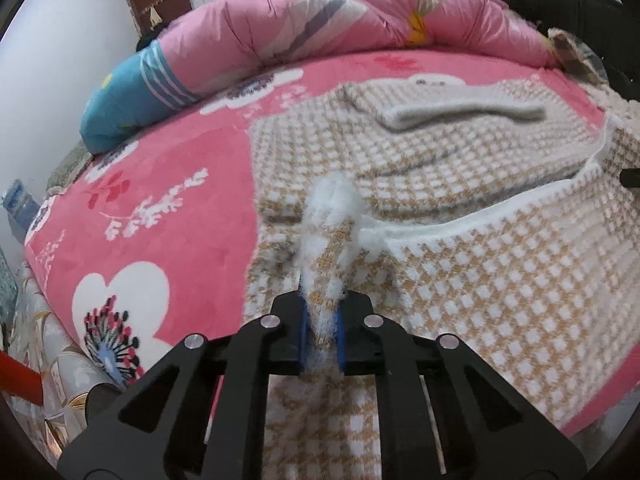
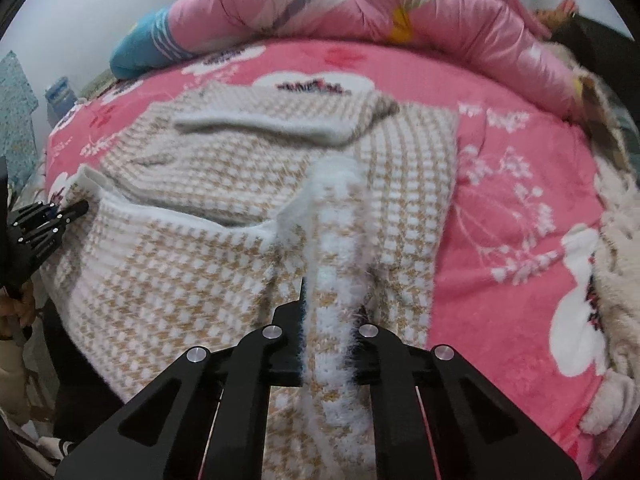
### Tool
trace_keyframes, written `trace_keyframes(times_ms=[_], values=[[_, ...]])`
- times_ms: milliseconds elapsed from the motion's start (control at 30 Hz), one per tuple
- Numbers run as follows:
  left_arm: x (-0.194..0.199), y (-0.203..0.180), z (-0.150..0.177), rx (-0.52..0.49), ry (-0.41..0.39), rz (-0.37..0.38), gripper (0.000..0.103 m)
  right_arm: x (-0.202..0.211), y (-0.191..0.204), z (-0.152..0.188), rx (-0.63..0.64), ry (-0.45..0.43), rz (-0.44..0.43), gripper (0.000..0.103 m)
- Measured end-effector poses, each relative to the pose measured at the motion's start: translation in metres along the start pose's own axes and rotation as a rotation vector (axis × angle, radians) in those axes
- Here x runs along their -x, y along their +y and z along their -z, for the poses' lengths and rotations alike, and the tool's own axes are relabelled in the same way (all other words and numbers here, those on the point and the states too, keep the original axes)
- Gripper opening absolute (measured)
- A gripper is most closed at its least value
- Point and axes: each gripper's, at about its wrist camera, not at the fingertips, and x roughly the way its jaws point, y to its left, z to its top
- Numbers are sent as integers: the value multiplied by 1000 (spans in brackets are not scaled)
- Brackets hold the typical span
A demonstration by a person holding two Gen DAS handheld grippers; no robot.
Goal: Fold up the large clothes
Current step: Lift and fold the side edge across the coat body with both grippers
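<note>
A large tan-and-white houndstooth knitted sweater [image 1: 460, 280] [image 2: 168, 280] lies spread on the bed, its fluffy white hem raised near me. In the left wrist view my left gripper [image 1: 322, 320] is shut on a bunched piece of that hem, which sticks up between the blue pads. My right gripper [image 2: 328, 340] is likewise shut on a fold of the fuzzy hem that rises ahead of the jaws. A sleeve with a pale cuff [image 1: 460, 114] [image 2: 264, 124] lies folded across the sweater's far part. The left gripper [image 2: 60, 216] also shows at the left edge of the right wrist view.
The bed carries a pink floral blanket [image 1: 168, 208] [image 2: 520, 208]. A bulky pink quilt [image 1: 340, 16] [image 2: 360, 8] and a blue striped pillow [image 1: 128, 96] lie along the far side. A beige fluffy item [image 2: 616, 288] sits at the right edge. A person's hand [image 2: 20, 308] shows low on the left.
</note>
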Motion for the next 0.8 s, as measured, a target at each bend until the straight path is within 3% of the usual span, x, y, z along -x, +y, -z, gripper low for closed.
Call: trace_keyframes(times_ms=[300, 500, 700, 800], values=[[73, 9, 4, 49, -167, -26, 8, 79, 19, 15, 30, -207, 19, 7], [101, 18, -9, 75, -236, -13, 7, 99, 20, 6, 40, -283, 30, 7], [88, 29, -55, 81, -282, -5, 7, 102, 4, -33, 22, -344, 19, 7], [69, 37, -97, 82, -313, 8, 7, 96, -8, -70, 26, -376, 36, 7]])
